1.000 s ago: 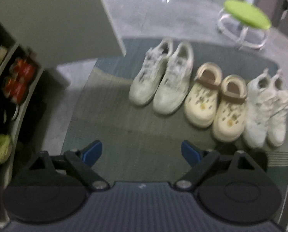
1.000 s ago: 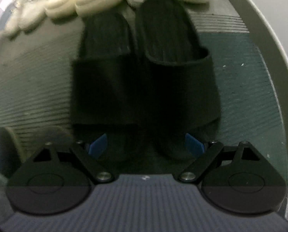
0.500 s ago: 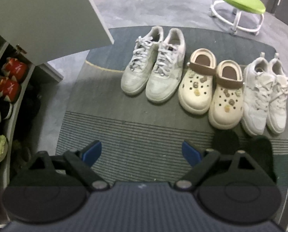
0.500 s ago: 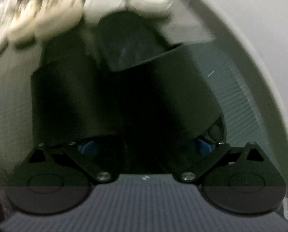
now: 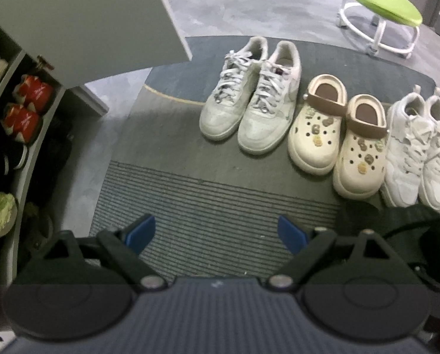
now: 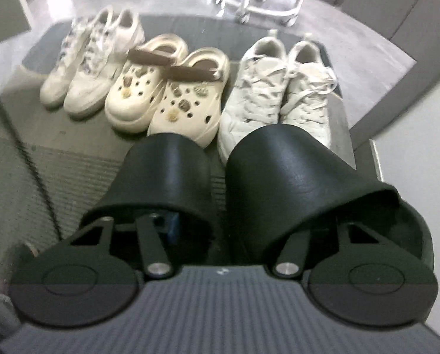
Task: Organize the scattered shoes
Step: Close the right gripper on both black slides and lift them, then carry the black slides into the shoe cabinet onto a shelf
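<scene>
A: What was the right gripper [image 6: 220, 221] doing?

B: Each of its fingers went inside the strap of one of the two black slippers [image 6: 282, 177], so the pair hung over them in front of the camera. The fingertips were hidden under the straps, so I could not tell whether the jaws were pressing outward or just carrying the load.

A: And the left gripper [image 5: 217, 233]?

B: It was spread wide with nothing between its blue pads [image 5: 140, 231], hovering over the striped part of the mat [image 5: 220, 212].

A: Where were the other shoes?

B: Three pairs stood side by side in a row on the mat: grey sneakers [image 5: 249, 103], cream clogs [image 5: 335, 135] with brown straps, then white sneakers [image 5: 418, 153]. The slippers sat just in front of the clogs and white sneakers in the right view.

A: Anything nearby?

B: A shelf [image 5: 19, 135] at the left held red shoes [image 5: 28, 109], and a green stool [image 5: 382, 8] stood beyond the mat.
</scene>
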### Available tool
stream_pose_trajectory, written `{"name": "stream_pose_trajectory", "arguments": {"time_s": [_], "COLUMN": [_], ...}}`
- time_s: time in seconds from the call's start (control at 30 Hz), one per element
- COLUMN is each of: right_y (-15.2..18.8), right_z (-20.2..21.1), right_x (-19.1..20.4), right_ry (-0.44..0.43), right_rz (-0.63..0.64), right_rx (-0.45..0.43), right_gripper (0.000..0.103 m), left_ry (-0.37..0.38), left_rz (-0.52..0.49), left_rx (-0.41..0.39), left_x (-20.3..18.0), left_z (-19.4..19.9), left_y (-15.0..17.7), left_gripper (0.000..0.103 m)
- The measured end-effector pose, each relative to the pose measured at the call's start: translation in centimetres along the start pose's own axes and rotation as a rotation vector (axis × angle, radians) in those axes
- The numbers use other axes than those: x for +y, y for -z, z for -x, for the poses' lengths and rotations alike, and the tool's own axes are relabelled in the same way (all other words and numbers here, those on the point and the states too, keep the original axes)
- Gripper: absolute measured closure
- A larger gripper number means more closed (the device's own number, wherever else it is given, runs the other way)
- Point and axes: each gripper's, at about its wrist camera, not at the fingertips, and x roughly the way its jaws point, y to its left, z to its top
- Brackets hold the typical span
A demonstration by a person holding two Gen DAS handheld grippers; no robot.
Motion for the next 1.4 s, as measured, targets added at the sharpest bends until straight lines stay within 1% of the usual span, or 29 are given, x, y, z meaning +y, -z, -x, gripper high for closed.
{"name": "stream_pose_trajectory", "arguments": {"time_s": [0.07,0.13,0.2,0.23,0.27,0.3,0.33,0.37,0.43,0.5,0.57,0.7,0.87,0.97,1.03,1.13,1.2,1.27,1.3,1.37,1.4], "right_y": [-1.6,-2.0,-2.0,-2.0,-2.1,-2.1,-2.1,-2.1,-2.3,-2.3,-2.8,-5.1,-7.9,-9.6,-11.4,-13.9,-15.1,-16.6,-16.9,-17.5,-17.7], "right_z": [-1.0,-1.3,-0.9,-0.6,-0.4,-0.2,0.2,0.4,0.2,1.3,3.2,8.3,14.8,18.6,21.5,24.5,25.9,28.0,28.7,31.5,32.7], "right_x": [0.1,0.4,1.1,1.4,1.4,1.3,0.7,-0.2,-1.1,-1.6,-1.4,0.4,2.6,4.0,6.6,10.9,13.6,17.6,18.8,23.3,25.4], "right_ry": [0.008,0.005,-0.008,-0.008,0.001,0.016,0.002,-0.033,-0.071,-0.100,-0.121,-0.210,-0.319,-0.384,-0.459,-0.560,-0.619,-0.718,-0.751,-0.854,-0.898], "right_rz": [-0.062,-0.098,-0.123,-0.127,-0.139,-0.156,-0.206,-0.266,-0.306,-0.297,-0.246,-0.094,0.096,0.211,0.304,0.386,0.418,0.455,0.466,0.537,0.573], "right_rx": [0.009,0.006,0.010,0.011,0.003,-0.007,-0.015,-0.009,0.017,0.037,0.030,-0.028,-0.101,-0.144,-0.206,-0.262,-0.288,-0.327,-0.345,-0.412,-0.442], "right_gripper": [0.043,0.038,0.040,0.047,0.058,0.061,0.066,0.072,0.072,0.074,0.074,0.074,0.074,0.074,0.074,0.074,0.074,0.074,0.074,0.074,0.074], "left_ry": [-0.004,-0.008,-0.011,-0.013,-0.018,-0.024,-0.032,-0.041,-0.067,-0.100,-0.132,-0.187,-0.237,-0.291,-0.331,-0.387,-0.424,-0.454,-0.470,-0.494,-0.494], "left_rz": [0.015,0.028,0.044,0.056,0.073,0.091,0.111,0.130,0.166,0.200,0.242,0.339,0.511,0.621,0.686,0.773,0.809,0.830,0.841,0.862,0.874], "left_rx": [0.004,0.010,0.015,0.016,0.014,0.011,0.009,0.009,0.013,0.013,0.014,0.013,-0.014,-0.044,-0.065,-0.095,-0.108,-0.102,-0.099,-0.091,-0.083], "left_x": [0.4,0.7,1.5,1.9,2.4,2.9,3.4,4.0,5.2,6.6,8.4,12.6,19.1,23.7,26.5,30.7,33.3,35.0,35.8,37.3,37.8], "left_z": [0.0,-0.1,-0.2,-0.2,-0.2,-0.1,-0.1,-0.2,-0.4,-0.4,-0.2,1.1,4.2,6.6,8.2,10.5,12.0,12.8,13.2,13.9,13.8], "left_y": [0.1,0.2,0.3,0.2,0.2,0.2,0.1,0.2,0.4,0.8,1.3,2.3,2.8,3.0,3.2,3.4,3.8,4.6,5.0,5.9,6.5], "left_gripper": [0.012,0.012,0.012,0.012,0.012,0.012,0.012,0.011,0.011,0.011,0.011,0.011,0.011,0.011,0.010,0.010,0.010,0.009,0.009,0.009,0.009]}}
